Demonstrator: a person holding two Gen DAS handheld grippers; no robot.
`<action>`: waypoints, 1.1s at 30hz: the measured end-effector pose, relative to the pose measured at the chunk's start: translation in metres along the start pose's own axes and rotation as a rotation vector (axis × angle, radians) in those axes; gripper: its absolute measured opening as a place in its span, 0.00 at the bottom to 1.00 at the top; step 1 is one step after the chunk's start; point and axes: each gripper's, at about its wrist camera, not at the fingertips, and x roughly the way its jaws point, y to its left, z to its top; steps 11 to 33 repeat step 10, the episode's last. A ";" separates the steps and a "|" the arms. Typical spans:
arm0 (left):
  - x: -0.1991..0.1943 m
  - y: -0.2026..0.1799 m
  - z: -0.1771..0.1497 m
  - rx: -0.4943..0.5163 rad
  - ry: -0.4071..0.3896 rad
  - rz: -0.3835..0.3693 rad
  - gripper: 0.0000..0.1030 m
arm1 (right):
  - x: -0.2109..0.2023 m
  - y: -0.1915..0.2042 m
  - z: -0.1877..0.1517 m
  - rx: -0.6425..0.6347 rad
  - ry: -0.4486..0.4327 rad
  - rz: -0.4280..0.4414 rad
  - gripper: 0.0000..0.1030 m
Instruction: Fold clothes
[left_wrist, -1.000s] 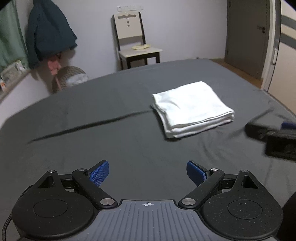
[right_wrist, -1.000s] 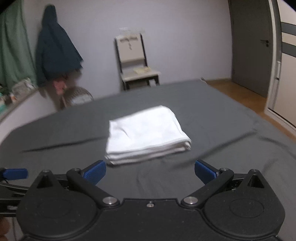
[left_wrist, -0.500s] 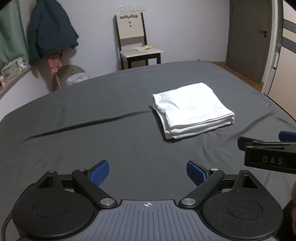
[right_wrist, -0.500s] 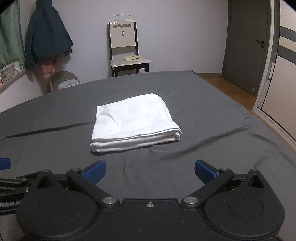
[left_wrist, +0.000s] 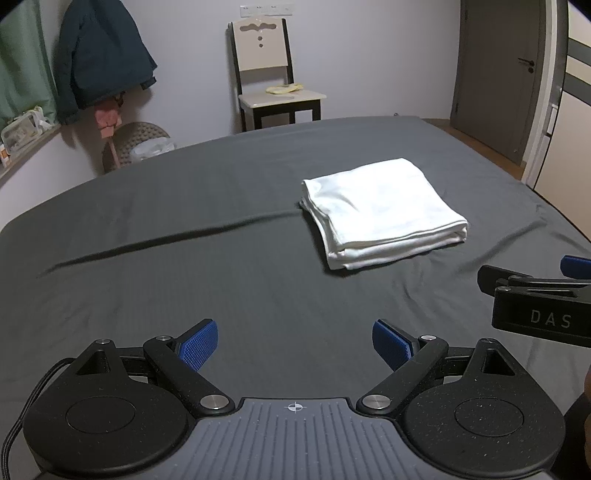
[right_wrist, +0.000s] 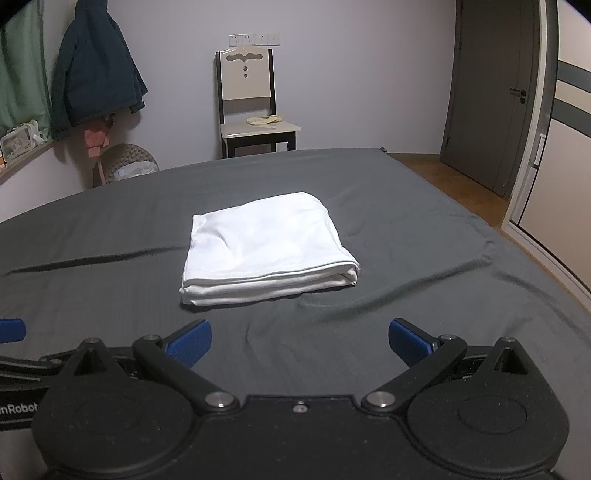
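A white garment (left_wrist: 380, 208) lies folded into a neat rectangle on the dark grey bed sheet (left_wrist: 184, 258); in the right wrist view the folded garment (right_wrist: 264, 245) sits straight ahead, its layered edge facing me. My left gripper (left_wrist: 293, 345) hovers open over bare sheet, well short and left of the garment, nothing between its blue pads. My right gripper (right_wrist: 299, 341) is open too, empty, just in front of the garment. The right gripper's side (left_wrist: 535, 295) shows at the left view's right edge.
A long crease (left_wrist: 166, 240) runs across the sheet left of the garment. Beyond the bed stand a chair (right_wrist: 251, 107) with a small cloth on its seat, a hanging dark jacket (right_wrist: 96, 70), a round basket (right_wrist: 125, 166), and a door (right_wrist: 487, 92) at right.
Both grippers have drifted slightly back from the folded garment and steadied; the right view, blurred a second ago, is now sharp. The garment has not moved.
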 end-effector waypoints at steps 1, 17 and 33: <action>0.000 0.000 0.000 0.000 0.000 0.000 0.89 | 0.000 0.000 0.000 0.000 -0.001 -0.001 1.00; 0.000 0.002 0.000 -0.010 -0.003 -0.004 0.89 | -0.001 0.002 0.000 -0.008 -0.003 -0.007 1.00; 0.000 0.002 0.000 -0.010 -0.003 -0.004 0.89 | -0.001 0.002 0.000 -0.008 -0.003 -0.007 1.00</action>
